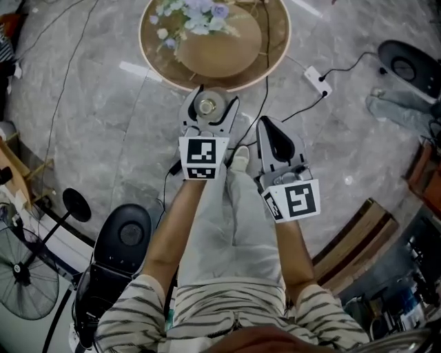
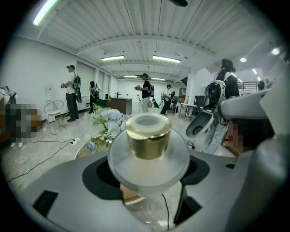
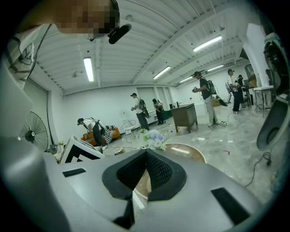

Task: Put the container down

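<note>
A small clear container [image 2: 147, 158] with a gold collar [image 2: 148, 137] and a white cap sits between the jaws of my left gripper [image 1: 210, 107], which is shut on it. In the head view the container [image 1: 207, 105] is held just short of the near rim of a round wooden table [image 1: 272, 58]. My right gripper [image 1: 277, 141] is level with the left one, to its right, its black pads [image 3: 158, 170] pressed together with nothing between them. The round table [image 3: 188, 152] lies ahead of it.
A bunch of pale blue and white flowers [image 1: 189, 14] lies on the table's far left. A white power strip [image 1: 318, 81] and cables cross the marble floor. A black fan [image 1: 27, 283] and black bases stand at the left. Several people stand across the hall [image 2: 145, 93].
</note>
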Demonstrator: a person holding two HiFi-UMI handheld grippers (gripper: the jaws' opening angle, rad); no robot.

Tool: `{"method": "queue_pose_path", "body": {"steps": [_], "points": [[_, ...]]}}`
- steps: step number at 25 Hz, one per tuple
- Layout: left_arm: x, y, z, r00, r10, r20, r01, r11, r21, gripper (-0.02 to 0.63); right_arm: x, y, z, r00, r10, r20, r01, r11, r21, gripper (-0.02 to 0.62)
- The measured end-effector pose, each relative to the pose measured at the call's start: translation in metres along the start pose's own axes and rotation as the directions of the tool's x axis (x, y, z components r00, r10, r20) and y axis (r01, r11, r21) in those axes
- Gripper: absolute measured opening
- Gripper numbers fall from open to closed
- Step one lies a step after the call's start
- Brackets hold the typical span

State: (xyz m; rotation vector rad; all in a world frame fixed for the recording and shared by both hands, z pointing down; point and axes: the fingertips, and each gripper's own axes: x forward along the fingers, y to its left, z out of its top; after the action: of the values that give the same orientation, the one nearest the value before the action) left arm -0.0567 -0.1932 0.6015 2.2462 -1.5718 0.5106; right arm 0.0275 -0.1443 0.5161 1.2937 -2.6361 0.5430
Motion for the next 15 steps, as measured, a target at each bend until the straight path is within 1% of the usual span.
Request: {"method": "queue_pose_path", "body": {"steps": [3, 7, 11, 13, 15], "points": [[0.021, 0.006, -0.013, 1.000, 0.004, -0.017, -0.004, 1.000, -0.028, 0.330, 0.013, -0.008, -0.017, 1.000, -0.006, -0.011, 0.006, 1.000, 0.007, 0.003], [0.044, 0.016, -0.032, 0.999, 0.014, -0.032, -0.015, 1.000, -0.026, 0.330, 0.026, -0.015, -0.035, 1.000, -0.017, -0.026, 0.017, 1.000, 0.014, 0.003], [0.065, 0.031, -0.056, 0.997, 0.035, -0.063, -0.040, 0.996, -0.074, 0.330, 0.035, -0.021, -0.049, 0.999, -0.020, -0.037, 0.020, 1.000, 0.010, 0.003], [0.075, 0.038, -0.066, 0.996, 0.050, -0.079, -0.056, 0.995, -0.077, 0.330, 0.038, -0.024, -0.055, 0.999, -0.025, -0.044, 0.026, 1.000, 0.015, 0.003], [0.085, 0.045, -0.074, 0.994, 0.062, -0.088, -0.067, 0.996, -0.065, 0.330, 0.041, -0.028, -0.061, 0.998, -0.031, -0.049, 0.032, 0.999, 0.019, 0.003]]}}
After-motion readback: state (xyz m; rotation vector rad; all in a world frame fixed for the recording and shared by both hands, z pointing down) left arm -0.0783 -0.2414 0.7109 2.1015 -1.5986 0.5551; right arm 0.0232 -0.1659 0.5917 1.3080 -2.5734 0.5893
